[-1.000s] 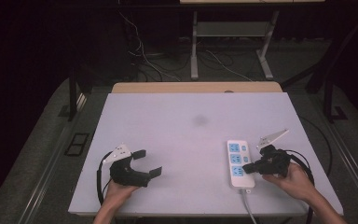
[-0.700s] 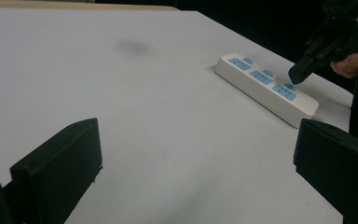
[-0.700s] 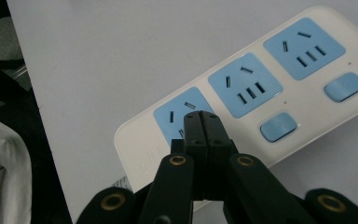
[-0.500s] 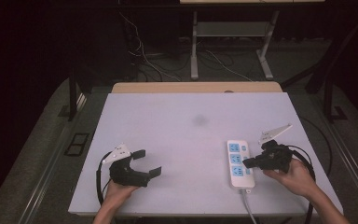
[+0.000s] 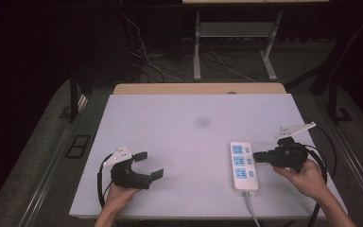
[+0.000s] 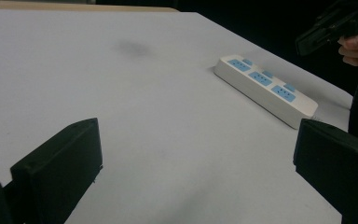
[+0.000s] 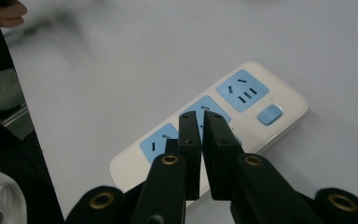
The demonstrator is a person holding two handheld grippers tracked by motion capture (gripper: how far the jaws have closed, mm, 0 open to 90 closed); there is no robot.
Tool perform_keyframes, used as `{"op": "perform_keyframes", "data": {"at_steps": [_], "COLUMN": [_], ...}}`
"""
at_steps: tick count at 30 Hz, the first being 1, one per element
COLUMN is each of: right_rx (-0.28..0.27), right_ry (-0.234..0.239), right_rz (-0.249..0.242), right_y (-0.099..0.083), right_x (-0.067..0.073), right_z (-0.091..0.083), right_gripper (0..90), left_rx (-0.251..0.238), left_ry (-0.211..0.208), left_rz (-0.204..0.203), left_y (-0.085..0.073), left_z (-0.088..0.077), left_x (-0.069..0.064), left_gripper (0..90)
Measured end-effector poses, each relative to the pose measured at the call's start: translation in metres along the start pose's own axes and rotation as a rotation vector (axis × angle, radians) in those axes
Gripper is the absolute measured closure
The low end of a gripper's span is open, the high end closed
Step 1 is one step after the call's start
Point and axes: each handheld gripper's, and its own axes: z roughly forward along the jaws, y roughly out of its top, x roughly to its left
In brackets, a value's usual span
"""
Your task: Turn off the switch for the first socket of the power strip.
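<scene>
Your right tongs (image 5: 260,156) hang just over the white power strip (image 5: 243,166), jaws nearly closed on nothing. Your left tongs (image 5: 149,164) rest on the table (image 5: 189,132), gaping wide and empty, well apart from it.

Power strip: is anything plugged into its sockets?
No, the right gripper view shows the power strip with bare blue sockets and no plug in them.

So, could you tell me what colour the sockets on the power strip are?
Light blue, on a white power strip; clearest in the right gripper view.
</scene>
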Motion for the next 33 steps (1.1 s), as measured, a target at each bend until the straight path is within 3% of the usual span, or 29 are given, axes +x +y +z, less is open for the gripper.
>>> {"op": "perform_keyframes", "data": {"at_steps": [5,11,14,17,19,20,25,33], "right_rx": [-0.040,-0.098,-0.126,-0.155,-0.188,-0.199,-0.252,-0.273], "right_ry": [-0.019,-0.059,-0.089,-0.108,-0.113,-0.122,-0.122,-0.102], "right_rz": [0.031,0.086,0.123,0.148,0.164,0.174,0.189,0.187], "right_y": [-0.004,-0.012,-0.017,-0.021,-0.025,-0.027,-0.038,-0.054], "right_x": [-0.001,-0.003,-0.003,-0.003,-0.001,0.000,0.006,0.011], "right_z": [-0.006,-0.010,-0.013,-0.016,-0.018,-0.019,-0.017,-0.003], "right_gripper": [75.7,56.3,38.9,15.7,9.5,2.1,0.1,0.2], "left_rx": [-0.002,-0.002,-0.002,-0.003,-0.004,-0.004,-0.004,-0.005], "left_ry": [-0.001,-0.002,-0.002,-0.001,-0.002,-0.003,-0.003,-0.002], "left_rz": [0.000,-0.002,0.003,0.001,0.001,0.001,0.003,0.003], "left_y": [0.000,0.000,0.000,0.000,0.000,0.000,0.000,0.000], "left_z": [0.000,0.000,-0.001,-0.001,-0.001,-0.001,-0.001,-0.002], "left_x": [0.000,0.000,0.000,0.000,0.000,0.000,0.000,0.000], "left_gripper": [0.0,0.0,0.0,0.0,0.0,0.0,0.0,0.0]}}
